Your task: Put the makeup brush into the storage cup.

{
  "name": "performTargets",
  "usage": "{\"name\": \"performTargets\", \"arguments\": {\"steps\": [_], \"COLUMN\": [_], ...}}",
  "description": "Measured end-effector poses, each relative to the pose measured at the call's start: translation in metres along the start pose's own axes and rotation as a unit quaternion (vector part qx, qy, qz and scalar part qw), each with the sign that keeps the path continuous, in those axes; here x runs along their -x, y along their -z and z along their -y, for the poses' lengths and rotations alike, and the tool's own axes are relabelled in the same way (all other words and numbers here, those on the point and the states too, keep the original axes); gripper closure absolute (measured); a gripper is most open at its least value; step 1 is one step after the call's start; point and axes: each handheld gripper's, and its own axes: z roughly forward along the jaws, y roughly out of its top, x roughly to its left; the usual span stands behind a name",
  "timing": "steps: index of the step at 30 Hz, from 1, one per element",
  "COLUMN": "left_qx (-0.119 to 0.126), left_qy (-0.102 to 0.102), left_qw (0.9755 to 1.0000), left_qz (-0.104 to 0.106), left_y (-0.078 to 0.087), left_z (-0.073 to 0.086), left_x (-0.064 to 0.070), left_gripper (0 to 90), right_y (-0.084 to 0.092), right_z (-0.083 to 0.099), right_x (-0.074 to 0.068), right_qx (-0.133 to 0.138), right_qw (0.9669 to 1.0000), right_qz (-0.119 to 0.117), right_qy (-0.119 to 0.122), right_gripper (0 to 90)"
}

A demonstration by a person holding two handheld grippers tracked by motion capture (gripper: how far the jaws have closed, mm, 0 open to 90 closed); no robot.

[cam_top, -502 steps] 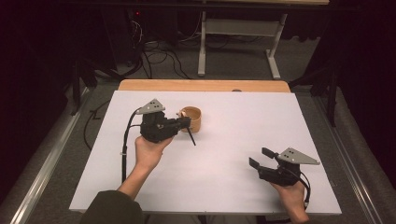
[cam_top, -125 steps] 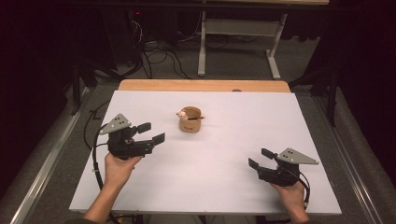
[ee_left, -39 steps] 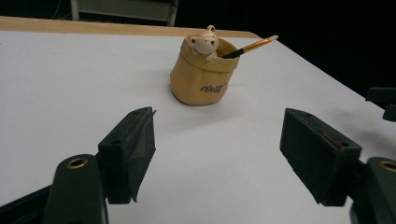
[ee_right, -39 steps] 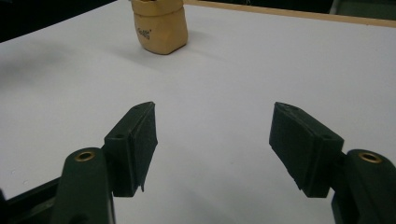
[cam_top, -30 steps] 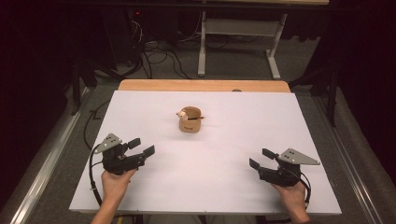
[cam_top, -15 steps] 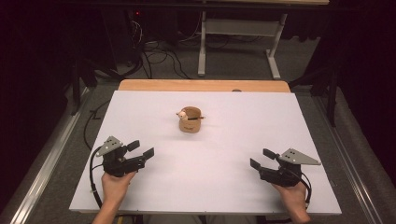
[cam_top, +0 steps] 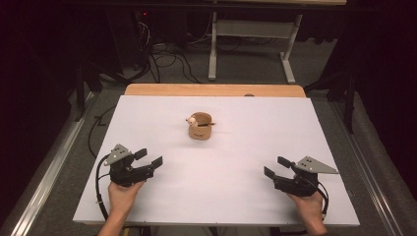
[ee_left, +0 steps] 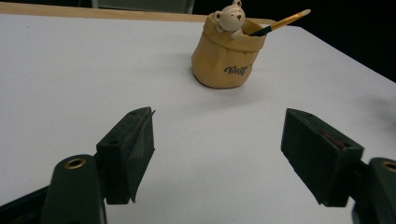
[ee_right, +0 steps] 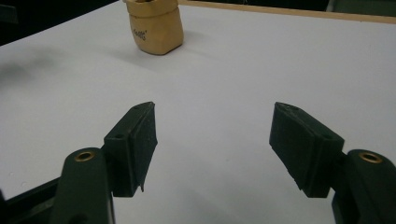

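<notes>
Your left gripper [cam_top: 150, 158] and right gripper [cam_top: 276, 167] rest at seven and five o'clock on the white table [cam_top: 246, 147], both jaws wide and empty. The sack-shaped pen holder [cam_top: 200, 127], pencil [ee_left: 279, 24] inside, stands toward twelve o'clock, well apart.
</notes>
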Motion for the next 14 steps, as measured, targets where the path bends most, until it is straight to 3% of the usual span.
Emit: {"name": "performTargets", "arguments": {"steps": [14], "left_qx": [0.004], "left_qy": [0.002], "left_qw": [1.0000], "left_qz": [0.005], "left_y": [0.0008], "left_z": [-0.0003], "left_x": [-0.0001], "left_gripper": [26.1], "right_y": [-0.0009], "right_z": [0.0001], "right_x": [0.0010], "right_qx": [-0.001], "right_qw": [1.0000], "right_qz": [0.001], "right_qy": [-0.001], "right_gripper": [33.8]}}
